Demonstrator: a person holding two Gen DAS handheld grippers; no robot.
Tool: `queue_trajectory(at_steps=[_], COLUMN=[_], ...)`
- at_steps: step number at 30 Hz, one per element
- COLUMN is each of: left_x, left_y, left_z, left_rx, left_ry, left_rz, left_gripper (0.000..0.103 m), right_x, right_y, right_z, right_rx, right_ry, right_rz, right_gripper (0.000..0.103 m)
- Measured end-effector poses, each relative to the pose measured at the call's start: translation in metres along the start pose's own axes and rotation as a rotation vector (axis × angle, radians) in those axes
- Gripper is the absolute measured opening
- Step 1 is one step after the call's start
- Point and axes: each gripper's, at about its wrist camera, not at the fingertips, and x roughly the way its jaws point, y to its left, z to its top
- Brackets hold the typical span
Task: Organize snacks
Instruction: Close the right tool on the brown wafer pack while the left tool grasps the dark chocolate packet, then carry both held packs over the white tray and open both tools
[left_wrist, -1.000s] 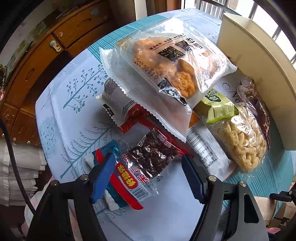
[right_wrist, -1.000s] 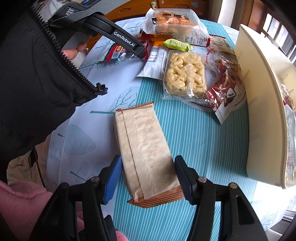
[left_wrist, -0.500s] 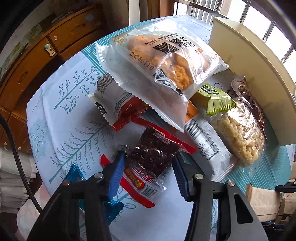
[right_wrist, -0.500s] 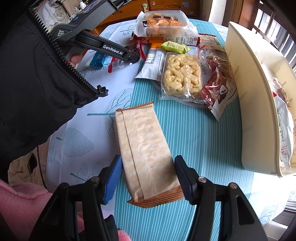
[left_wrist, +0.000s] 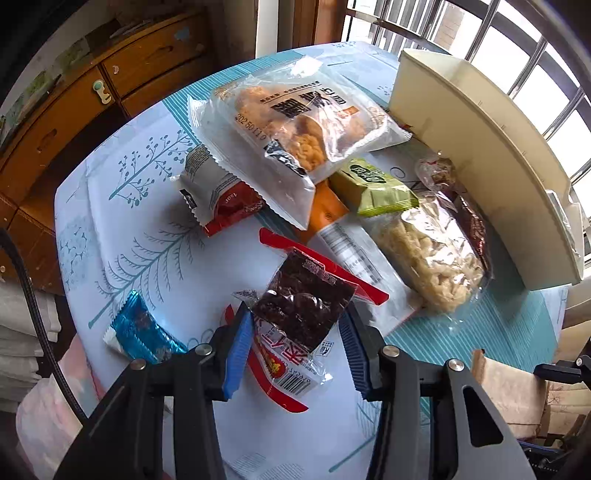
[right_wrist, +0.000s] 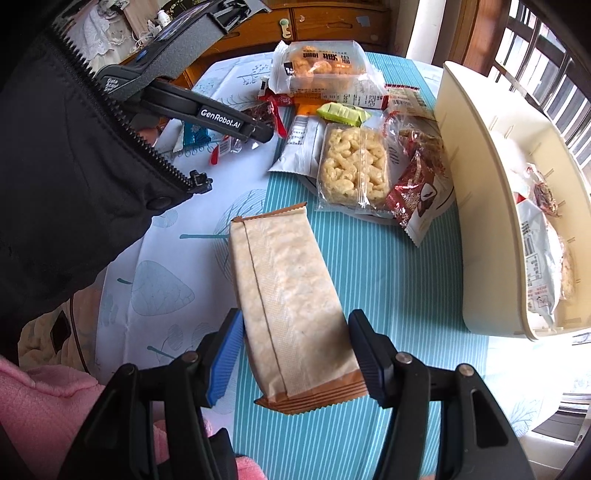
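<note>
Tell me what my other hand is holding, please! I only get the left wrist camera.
Observer: The right gripper has its jaws closed on a long beige snack packet with brown ends.
Child: Is anything inside the cream bin? I only see its outside.
Observer: Yes. The cream bin holds several packets, one of them a white packet with printed labels.
Child: What's next to the puffed snack pack, on the bin's side?
Observer: A red packet with a white corner lies right beside the puffed snack pack.
</note>
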Motion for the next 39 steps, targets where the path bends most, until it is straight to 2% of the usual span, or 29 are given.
queue_trajectory(at_steps=[6, 10, 12, 15, 23, 28, 32, 39], left_x=[-0.041, -0.073, -0.088, -0.111, -0.150, -0.169, -0.179, -0.182], left_y=[-0.018, -0.029, -0.029, -0.033, -0.058, -0.079, -0.098, -0.135], left_z=[-0.018, -0.023, -0.025, -0.031, -0.033, -0.030, -0.024, -0.012], left_rx=[-0.047, -0.064, -0.103, -0.162, -0.211, -0.238, -0.241, -0.287], left_ry=[-0.054, -0.109, -0.138, -0.178, -0.260, -0.290, -0.307, -0.288], left_rz=[-0.044, -0.039, -0.046, -0.083, -0.148, -0.187, -0.180, -0.198], left_gripper=[0.045, 0.045, 0.045, 0.045, 0.045, 0.045, 0.045, 0.045], right_x=[-0.019, -0.039, -0.050, -0.065, -0.096, -0.109, -0.118, -0.131], right_y=[0.008, 0.009, 0.010, 0.005, -0.020, -0.042, -0.059, -0.087], right_z=[0.001, 0.004, 0.006, 0.010, 0.018, 0.020, 0.019, 0.016], right_rx=[-0.008, 0.006, 0.012, 0.036, 0.134, 0.155, 0.152, 0.120], right_ry=[-0.040, -0.085, -0.114, -0.147, -0.207, -0.238, -0.261, -0.289], right_rz=[-0.026, -0.034, -0.035, -0.019, 0.045, 0.051, 0.064, 0.103], right_gripper=[0.058, 0.059, 0.059, 0.059, 0.059, 0.059, 0.059, 0.059])
